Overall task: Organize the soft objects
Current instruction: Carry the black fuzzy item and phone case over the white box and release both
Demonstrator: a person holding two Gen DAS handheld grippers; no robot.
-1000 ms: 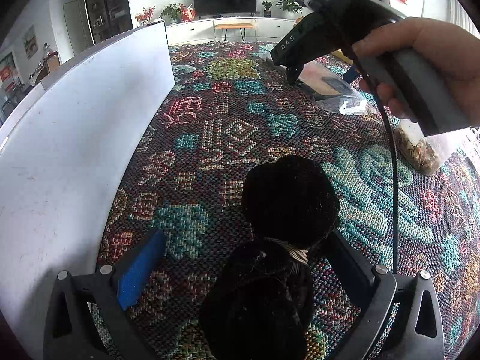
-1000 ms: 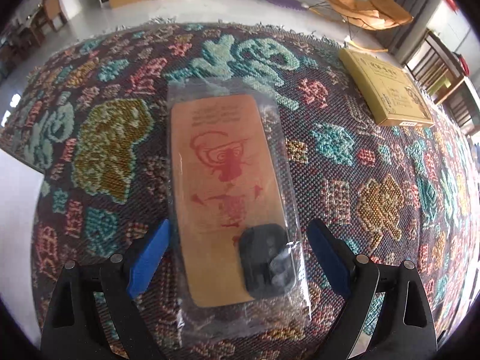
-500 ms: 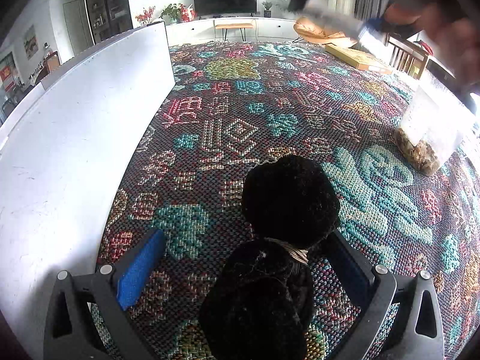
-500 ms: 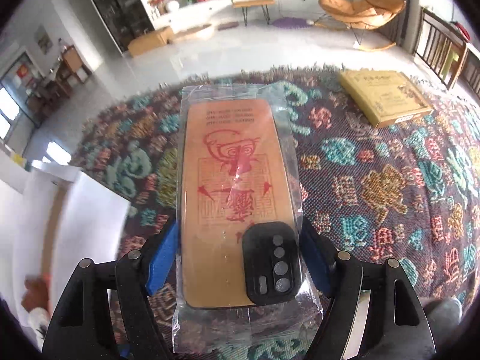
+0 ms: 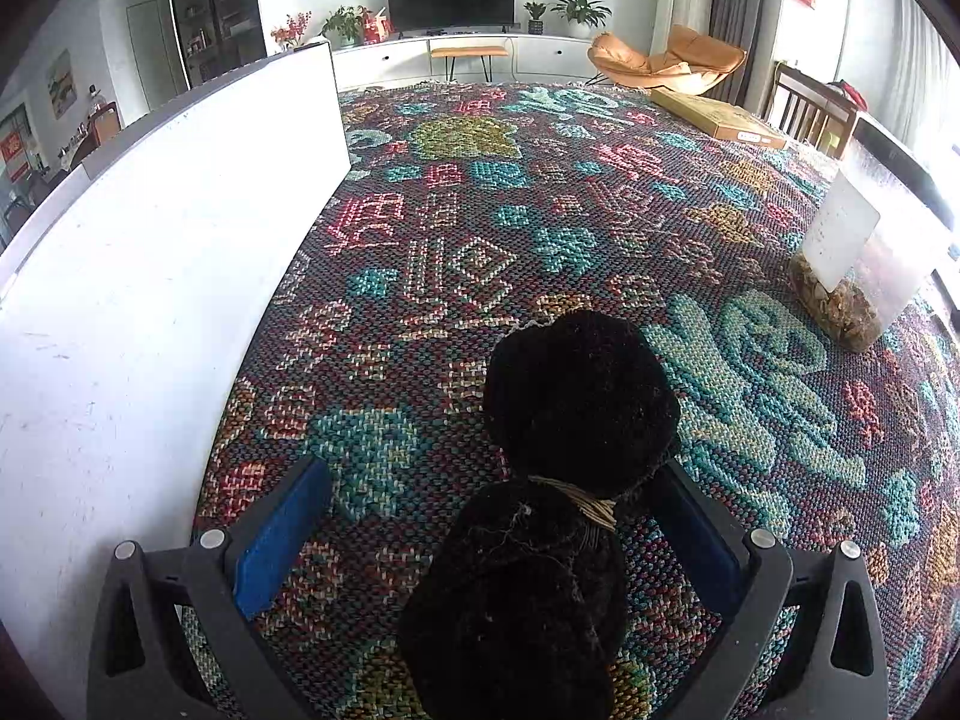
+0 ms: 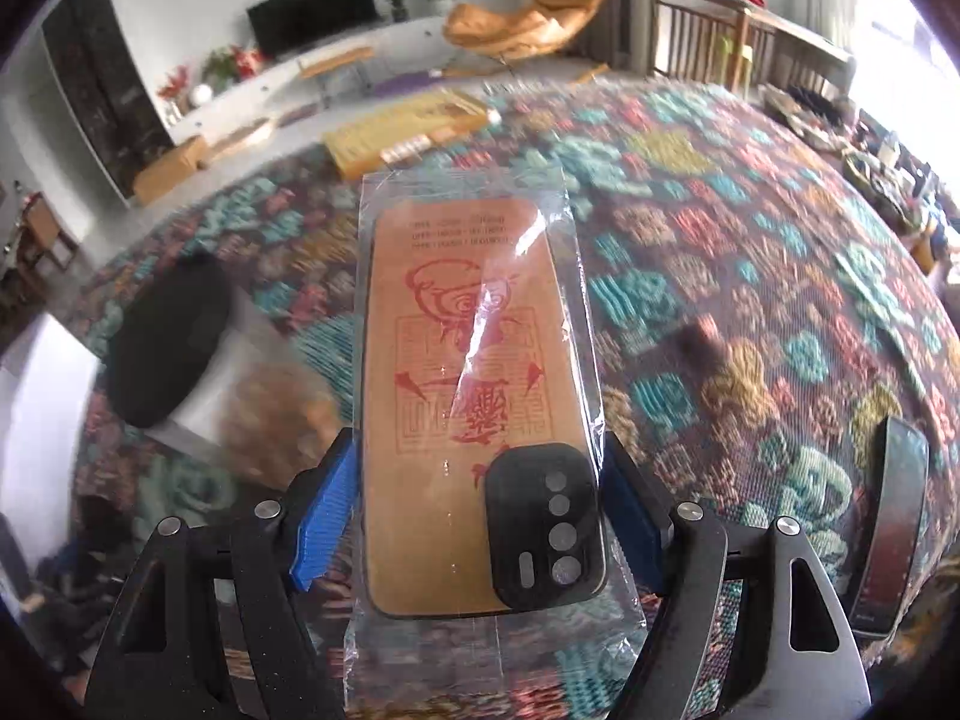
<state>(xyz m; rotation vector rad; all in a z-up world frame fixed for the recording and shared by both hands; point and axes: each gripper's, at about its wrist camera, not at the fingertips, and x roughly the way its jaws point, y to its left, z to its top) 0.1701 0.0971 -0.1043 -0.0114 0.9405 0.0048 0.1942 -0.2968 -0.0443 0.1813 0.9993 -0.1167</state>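
A black plush toy (image 5: 558, 480) with a cord tied at its neck lies on the patterned cloth between the fingers of my left gripper (image 5: 486, 528), which is open around it. My right gripper (image 6: 480, 510) is shut on an orange phone case in a clear plastic bag (image 6: 474, 372) and holds it lifted above the table, its black camera block nearest me.
A white board (image 5: 150, 276) stands along the left. A clear jar with brown contents (image 5: 858, 276) stands at the right; it shows blurred in the right wrist view (image 6: 264, 414). A flat yellow box (image 5: 714, 117) lies far back. A dark phone (image 6: 888, 516) lies at the right.
My right gripper closed on the bagged phone case, lifted it off the cloth and swung right, out of the left wrist view. The left gripper and plush toy have not moved.
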